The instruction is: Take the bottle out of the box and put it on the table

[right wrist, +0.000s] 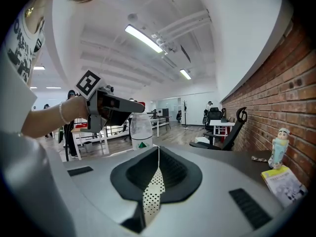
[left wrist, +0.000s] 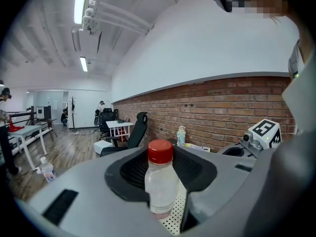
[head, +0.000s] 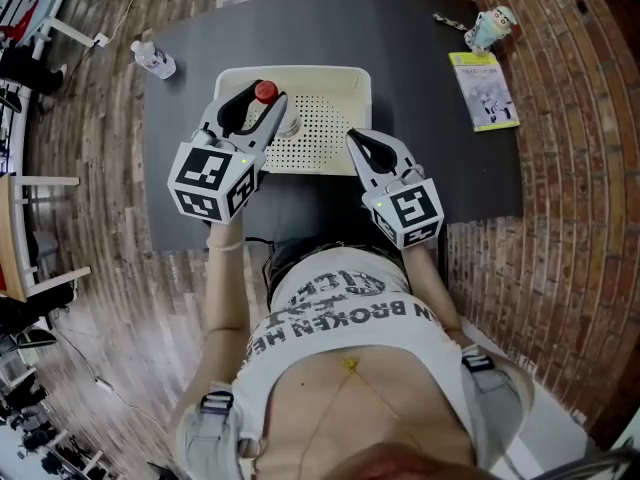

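A clear plastic bottle with a red cap (head: 265, 92) stands upright between the jaws of my left gripper (head: 258, 108), which is shut on its body over the left part of the cream perforated box (head: 300, 71). In the left gripper view the bottle (left wrist: 160, 181) fills the gap between the pads, with the box floor (left wrist: 173, 217) below it. My right gripper (head: 356, 140) is shut and empty at the box's near right edge. From the right gripper view, the bottle (right wrist: 140, 130) hangs in the left gripper, above the box (right wrist: 154, 191).
The box sits on a dark grey table (head: 480, 168). A second small water bottle (head: 155, 60) lies at the table's far left corner. A yellow-green booklet (head: 483, 90) and a small figurine (head: 490, 28) are at the far right. Office chairs stand beyond the table.
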A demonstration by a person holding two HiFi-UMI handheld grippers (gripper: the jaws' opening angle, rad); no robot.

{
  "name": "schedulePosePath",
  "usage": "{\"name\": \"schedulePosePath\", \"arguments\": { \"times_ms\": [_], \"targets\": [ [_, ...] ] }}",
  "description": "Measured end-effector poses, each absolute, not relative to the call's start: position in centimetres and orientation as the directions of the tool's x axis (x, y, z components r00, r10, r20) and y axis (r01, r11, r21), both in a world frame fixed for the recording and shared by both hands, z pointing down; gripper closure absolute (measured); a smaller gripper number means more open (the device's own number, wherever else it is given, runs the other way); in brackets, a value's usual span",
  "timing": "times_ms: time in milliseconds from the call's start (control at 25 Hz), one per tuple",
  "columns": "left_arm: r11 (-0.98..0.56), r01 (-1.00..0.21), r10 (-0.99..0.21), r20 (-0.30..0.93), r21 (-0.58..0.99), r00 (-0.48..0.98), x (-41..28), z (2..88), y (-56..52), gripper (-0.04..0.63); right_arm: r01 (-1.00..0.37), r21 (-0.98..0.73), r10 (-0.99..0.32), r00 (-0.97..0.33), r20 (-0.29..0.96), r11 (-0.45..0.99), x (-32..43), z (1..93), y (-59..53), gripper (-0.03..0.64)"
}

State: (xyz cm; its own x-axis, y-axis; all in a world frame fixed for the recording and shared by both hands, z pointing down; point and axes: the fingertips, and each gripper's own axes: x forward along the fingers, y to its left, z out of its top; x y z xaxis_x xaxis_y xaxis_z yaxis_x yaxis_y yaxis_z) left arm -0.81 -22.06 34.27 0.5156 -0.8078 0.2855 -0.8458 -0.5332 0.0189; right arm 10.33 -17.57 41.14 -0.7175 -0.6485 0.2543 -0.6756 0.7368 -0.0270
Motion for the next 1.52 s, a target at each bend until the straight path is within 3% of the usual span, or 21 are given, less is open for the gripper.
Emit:
{"name": "schedulePosePath", "arguments": {
  "times_ms": [560,1520],
  "targets": [
    [-0.551,-0.834,-0.799,0.268,0.033,0.538,-4.5,33.6,-20.7,0.439,-0.707,-0.025,-0.675,-0.685,0.274,0.707,7.3,41.6,-16.9,0.607],
    [-0.362,-0.932,-0.898,0.266,0.009,0.351,-25.5,34.0,-16.3,0.439,-0.77,0.009,-0.742,-0.611,0.277,0.638,-1.0,41.5,-15.6,0.607]
  ]
}}
